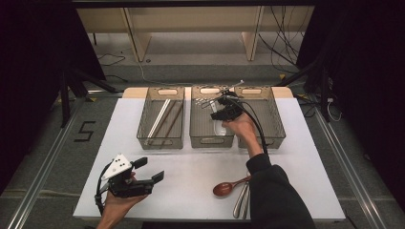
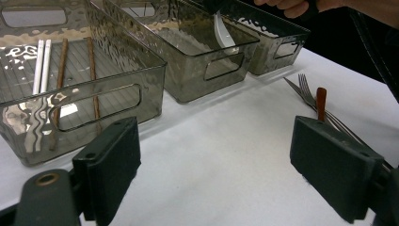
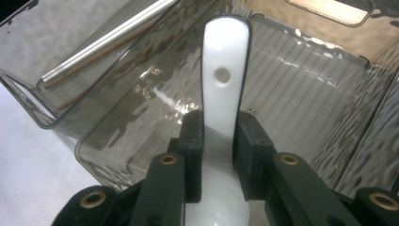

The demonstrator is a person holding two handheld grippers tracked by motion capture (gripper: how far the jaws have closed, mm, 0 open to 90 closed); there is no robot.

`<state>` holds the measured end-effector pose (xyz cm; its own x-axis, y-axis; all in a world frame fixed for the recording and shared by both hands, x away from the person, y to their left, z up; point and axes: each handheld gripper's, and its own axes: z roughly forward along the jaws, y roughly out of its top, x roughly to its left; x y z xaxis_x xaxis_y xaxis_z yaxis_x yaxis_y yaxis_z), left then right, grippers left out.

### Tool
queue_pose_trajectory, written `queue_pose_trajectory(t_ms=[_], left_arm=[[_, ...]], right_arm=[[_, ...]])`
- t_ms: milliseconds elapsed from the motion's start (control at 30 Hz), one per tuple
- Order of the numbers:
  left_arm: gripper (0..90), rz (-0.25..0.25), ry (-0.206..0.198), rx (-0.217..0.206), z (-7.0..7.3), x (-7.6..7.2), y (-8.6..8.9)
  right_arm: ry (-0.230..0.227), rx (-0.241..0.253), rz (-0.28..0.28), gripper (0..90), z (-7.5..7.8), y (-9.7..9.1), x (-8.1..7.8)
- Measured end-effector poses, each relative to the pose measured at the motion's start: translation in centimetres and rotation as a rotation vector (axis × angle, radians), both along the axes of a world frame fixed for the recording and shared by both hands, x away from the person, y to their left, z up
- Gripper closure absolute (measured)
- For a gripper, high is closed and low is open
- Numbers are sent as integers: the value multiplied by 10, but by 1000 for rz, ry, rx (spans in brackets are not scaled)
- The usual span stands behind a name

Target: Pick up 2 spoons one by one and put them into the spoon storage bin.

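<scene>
The person's right arm stretches forward across the table (image 1: 191, 167), its hand holding the right gripper (image 1: 223, 110) over the middle bin (image 1: 210, 138), jaws clamped on the handle of a white spoon (image 3: 225, 94) that hangs inside that bin. The left gripper (image 1: 143, 171) rests low near the table's front edge, jaws spread wide with nothing between them. The sleeve covers part of the wooden spoon (image 1: 224, 188) and metal cutlery (image 1: 241, 200), and the white spoon's bowl is cut off behind the jaws.
</scene>
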<state>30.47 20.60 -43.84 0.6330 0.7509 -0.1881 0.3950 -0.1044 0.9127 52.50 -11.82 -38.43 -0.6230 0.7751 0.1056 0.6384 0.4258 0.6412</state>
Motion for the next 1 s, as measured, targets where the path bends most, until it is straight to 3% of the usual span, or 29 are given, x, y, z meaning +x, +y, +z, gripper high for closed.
queue_pose_trajectory(t_ms=[200,600,1000], left_arm=[[162,-1,0,0,0,0,0],[162,-2,2,0,0,0,0],[161,-3,3,-2,0,0,0]], right_arm=[[16,6,-4,735,-4,1,1],[26,40,-14,484,2,-3,0],[-35,26,122,324,29,-11,-32]])
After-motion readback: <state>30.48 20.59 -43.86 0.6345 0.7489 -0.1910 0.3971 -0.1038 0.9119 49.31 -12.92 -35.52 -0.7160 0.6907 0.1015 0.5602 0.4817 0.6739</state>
